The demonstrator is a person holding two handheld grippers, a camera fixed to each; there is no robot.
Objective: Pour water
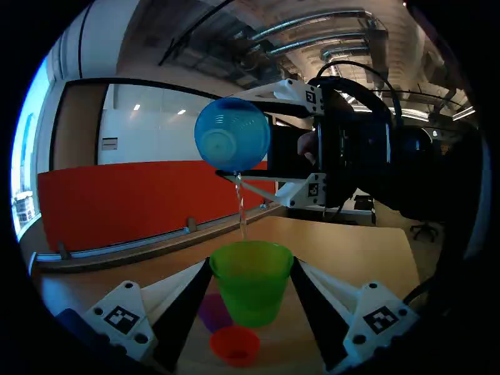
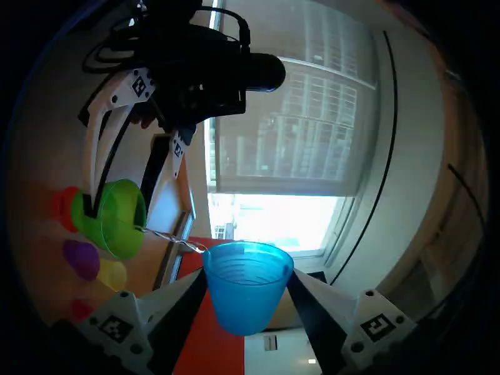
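Left gripper: two white wedge fingers are tapering forward, with black strips lining their inner faces. Each base is carrying a square black-and-white marker, and dark screw heads are sitting around it.

Right gripper: it is showing the same white-and-black build, with a matching marker on each base. In the left gripper view its body is looking black and boxy. Black cables are looping over it. A dark sleeve is covering the arm behind.

Office: exposed ceiling pipes, glass partition, office chair, big window w/ blinds.
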